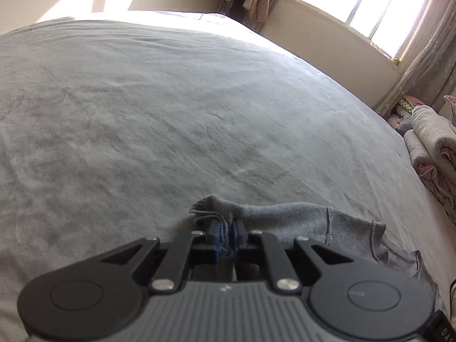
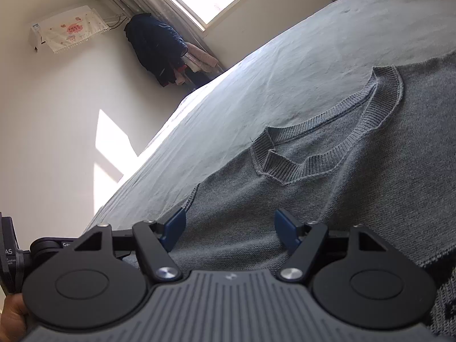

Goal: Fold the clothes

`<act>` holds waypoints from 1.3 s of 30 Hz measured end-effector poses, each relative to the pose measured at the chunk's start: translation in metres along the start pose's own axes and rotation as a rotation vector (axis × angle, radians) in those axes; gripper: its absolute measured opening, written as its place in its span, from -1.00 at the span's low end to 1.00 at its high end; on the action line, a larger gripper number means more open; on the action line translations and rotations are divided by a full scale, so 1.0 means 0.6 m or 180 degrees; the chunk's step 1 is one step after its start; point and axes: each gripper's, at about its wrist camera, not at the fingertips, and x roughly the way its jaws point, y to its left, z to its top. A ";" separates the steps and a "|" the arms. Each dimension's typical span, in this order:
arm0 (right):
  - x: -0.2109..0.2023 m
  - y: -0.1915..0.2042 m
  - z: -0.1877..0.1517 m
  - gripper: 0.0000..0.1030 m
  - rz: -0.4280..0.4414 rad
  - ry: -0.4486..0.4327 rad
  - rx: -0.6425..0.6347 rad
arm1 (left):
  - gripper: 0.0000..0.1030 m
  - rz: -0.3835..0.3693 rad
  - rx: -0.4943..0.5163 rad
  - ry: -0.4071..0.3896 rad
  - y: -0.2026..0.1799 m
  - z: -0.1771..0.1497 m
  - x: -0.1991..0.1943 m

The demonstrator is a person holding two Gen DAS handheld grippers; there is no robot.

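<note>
The left gripper (image 1: pixel 226 232) has its blue pads pinched tight on a bunched edge of the grey sweater (image 1: pixel 299 216), which trails off toward four o'clock over the pale bedsheet (image 1: pixel 171 114). Only the right camera shows the ribbed collar (image 2: pixel 327 142) at one o'clock, the sweater lying flat; the right gripper (image 2: pixel 228 228) hovers above it, jaws wide apart, holding nothing

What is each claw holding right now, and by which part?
The left claw is shut on the grey sweater, pinching a bunched edge of its fabric. The right claw is open over the sweater's chest, holding nothing.
</note>
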 end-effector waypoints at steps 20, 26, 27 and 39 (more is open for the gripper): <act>-0.010 -0.017 0.002 0.41 -0.0004 -0.0071 0.0156 | 0.10 -0.1425 0.1551 0.0435 -0.157 -0.083 -0.021; -0.010 -0.018 0.003 0.41 0.0001 -0.0070 0.0181 | 0.54 -0.1370 0.1254 0.0288 -0.112 -0.070 -0.054; -0.010 -0.018 0.004 0.41 0.0002 -0.0068 0.0180 | 0.59 -0.1323 0.1170 0.0240 -0.100 -0.065 -0.059; -0.010 -0.018 0.006 0.41 -0.0015 -0.0066 0.0158 | 0.65 -0.0450 0.0313 -0.0162 0.035 0.004 -0.048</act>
